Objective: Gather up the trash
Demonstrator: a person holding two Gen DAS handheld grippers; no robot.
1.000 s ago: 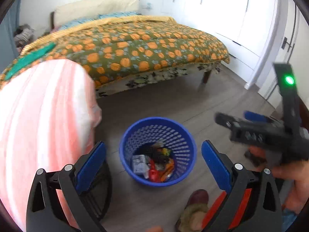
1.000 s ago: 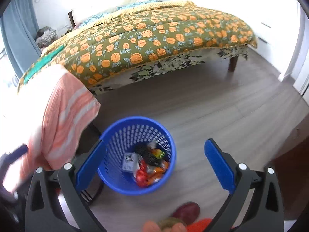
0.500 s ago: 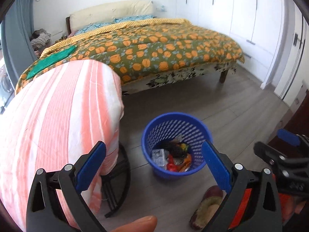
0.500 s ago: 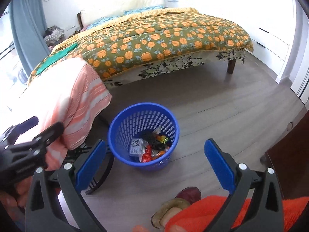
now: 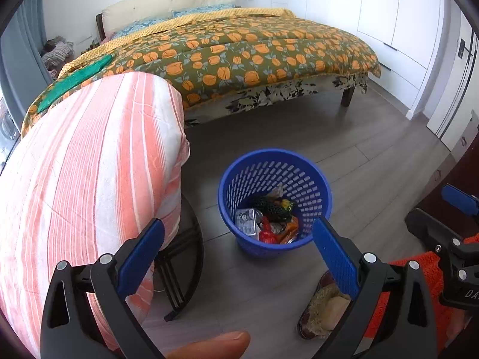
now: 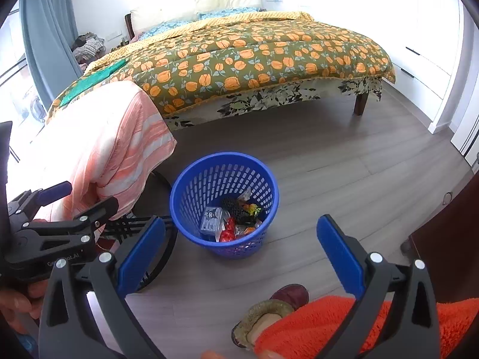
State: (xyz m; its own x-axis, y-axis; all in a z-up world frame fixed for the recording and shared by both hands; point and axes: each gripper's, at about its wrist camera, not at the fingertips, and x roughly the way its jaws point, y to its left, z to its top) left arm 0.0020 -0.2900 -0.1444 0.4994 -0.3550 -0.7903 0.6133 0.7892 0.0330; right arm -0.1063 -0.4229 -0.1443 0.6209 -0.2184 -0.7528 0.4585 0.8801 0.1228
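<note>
A blue perforated wastebasket [image 5: 311, 179] [image 6: 191, 185] stands on the grey wood floor. Inside it lie several wrappers [image 5: 269, 224] [image 6: 233, 218]: a silver pack, a black piece, red and orange bits. My left gripper [image 5: 239, 248] is open with nothing between its blue pads, held above and in front of the basket. My right gripper [image 6: 239, 248] is also open and empty, at a similar height. The right gripper's black body shows at the left wrist view's right edge, and the left gripper's at the right wrist view's left edge.
A round table under an orange-and-white striped cloth [image 5: 89, 179] [image 6: 113, 137] stands left of the basket on a black ring base. A bed with an orange-flowered quilt [image 5: 239, 51] [image 6: 254, 56] lies behind. A slippered foot [image 5: 323, 308] [image 6: 269, 314] and orange trouser leg are below. White wardrobes at right.
Both grippers have pulled back and risen, so the basket looks smaller and farther. The right gripper has dropped out of the middle of the left view to its right edge.
</note>
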